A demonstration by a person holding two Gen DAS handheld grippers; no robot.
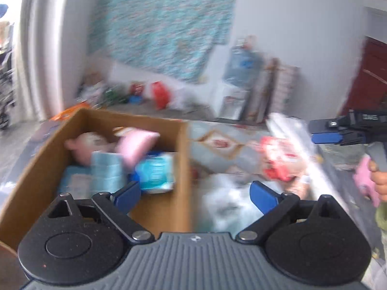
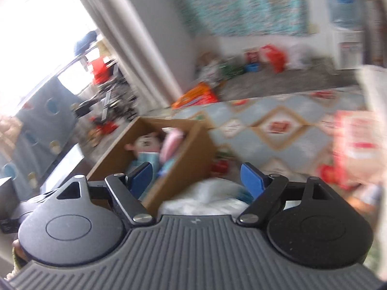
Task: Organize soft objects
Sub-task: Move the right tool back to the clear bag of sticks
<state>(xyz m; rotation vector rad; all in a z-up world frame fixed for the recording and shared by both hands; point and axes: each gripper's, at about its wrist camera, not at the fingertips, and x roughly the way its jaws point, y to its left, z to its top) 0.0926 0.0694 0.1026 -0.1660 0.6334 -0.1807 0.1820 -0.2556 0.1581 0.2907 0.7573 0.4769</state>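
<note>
While both views blur, the left gripper (image 1: 194, 194) and right gripper (image 2: 196, 177) gape with nothing between their fingers. The cardboard box (image 1: 182, 145) holds soft packs and a doll (image 1: 84, 142) — its wall rises between 2 heaps, white bags (image 1: 225, 203) beside it.

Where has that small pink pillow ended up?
The small pink pillow lies inside the brown cardboard box, toward its back, leaning between a pale stuffed doll and light blue packets.

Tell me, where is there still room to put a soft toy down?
The patterned cloth is bare between the cardboard box and the red-and-white bag. The box is crowded: doll, pink pillow, blue packs.
</note>
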